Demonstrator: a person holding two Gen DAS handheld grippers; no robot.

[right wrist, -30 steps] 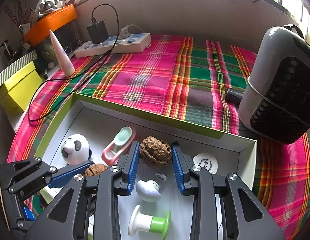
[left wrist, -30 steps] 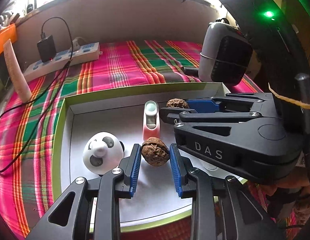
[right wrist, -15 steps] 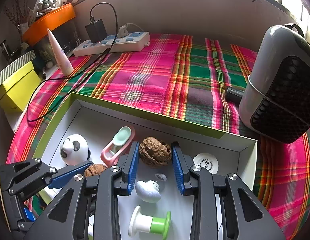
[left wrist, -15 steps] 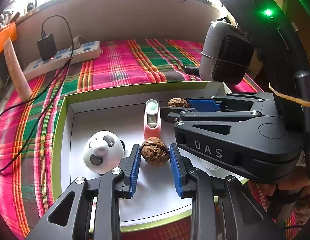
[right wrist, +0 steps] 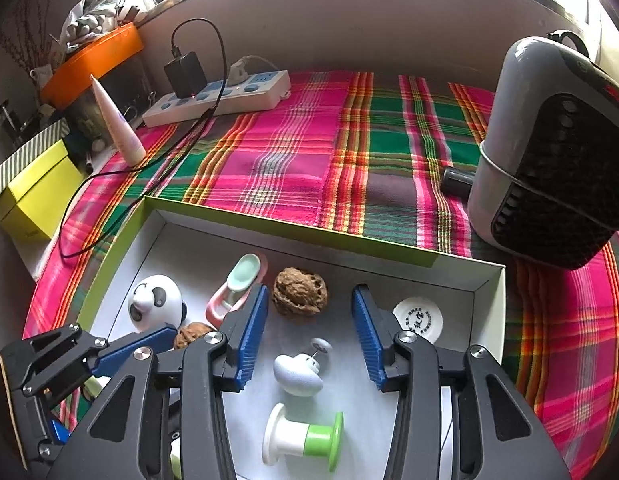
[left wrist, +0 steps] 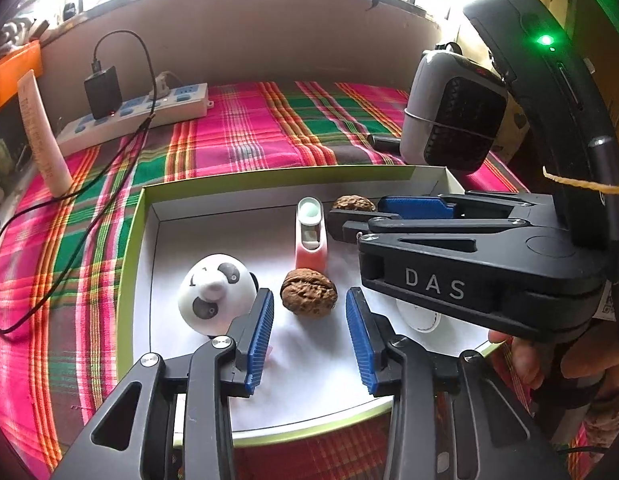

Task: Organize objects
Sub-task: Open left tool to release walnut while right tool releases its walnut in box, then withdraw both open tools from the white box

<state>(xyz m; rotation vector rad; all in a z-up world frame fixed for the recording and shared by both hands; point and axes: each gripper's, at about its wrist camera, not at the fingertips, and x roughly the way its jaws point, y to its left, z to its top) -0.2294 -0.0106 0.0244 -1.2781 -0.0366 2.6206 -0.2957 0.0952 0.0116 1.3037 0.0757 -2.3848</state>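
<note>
L gripper (left wrist: 309, 316) & R gripper (right wrist: 309, 320) jaws opening, each w/ a brown wrinkled walnut (left wrist: 308, 291) (right wrist: 300, 291) lying loose between, untouched, in white tray (right wrist: 487, 300).

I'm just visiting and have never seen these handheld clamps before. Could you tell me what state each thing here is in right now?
Left gripper: fingers opening, walnut between them, not pressed.
Right gripper: fingers opening, not gripping.
Near walnut: resting loose in the box.
Far walnut: resting loose in the box.
Box: open, no lid.
Panda figure: tipped on its side.
Power strip: black charger plugged in, red light on.
Heater: standing upright on the cloth.
</note>
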